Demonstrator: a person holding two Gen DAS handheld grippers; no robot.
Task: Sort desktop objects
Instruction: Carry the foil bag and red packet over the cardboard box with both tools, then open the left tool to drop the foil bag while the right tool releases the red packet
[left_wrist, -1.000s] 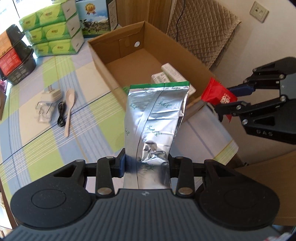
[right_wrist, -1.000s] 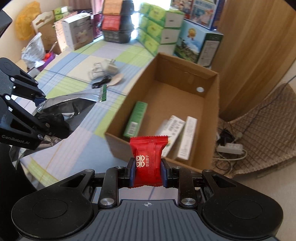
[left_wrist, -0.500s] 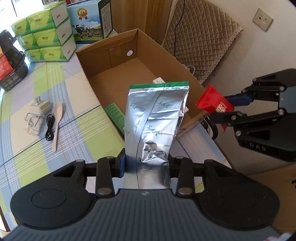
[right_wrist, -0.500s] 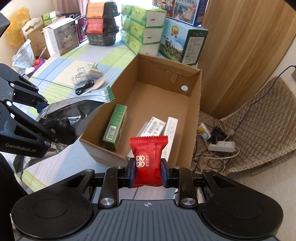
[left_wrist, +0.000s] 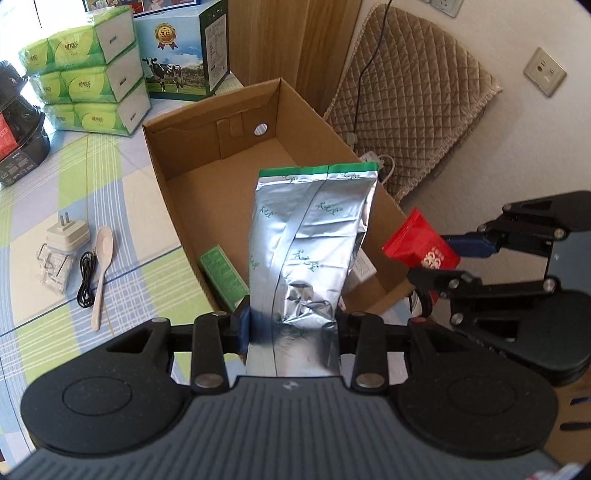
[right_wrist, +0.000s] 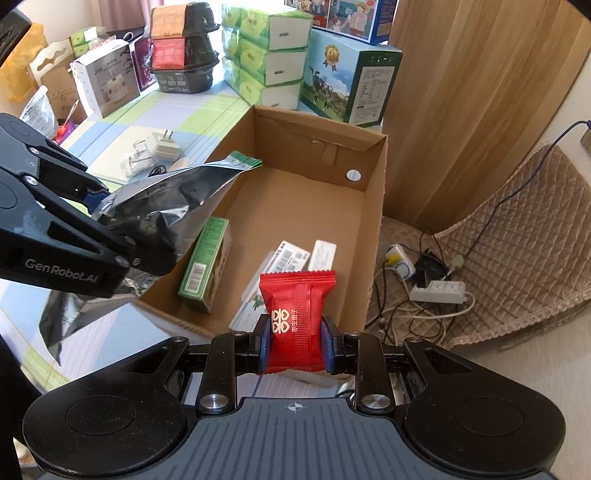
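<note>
Left hand-held gripper (left_wrist: 291, 328) clamping crinkled silver foil bag (left_wrist: 310, 243) with green top edge, right hand-held gripper (right_wrist: 296, 345) pinching red snack packet (right_wrist: 295, 314)

Over the last second both grippers have travelled from the table edge toward the cardboard box (right_wrist: 373, 206). The left gripper (left_wrist: 291, 325) has carried the silver foil pouch (left_wrist: 314, 240) over the box's near-left corner, so its green-edged top now reaches past the box wall. The right gripper (right_wrist: 295, 339) has brought the red snack packet (right_wrist: 295, 314) from outside the near wall to above the box's near end, over the white cartons (right_wrist: 284, 258).
</note>
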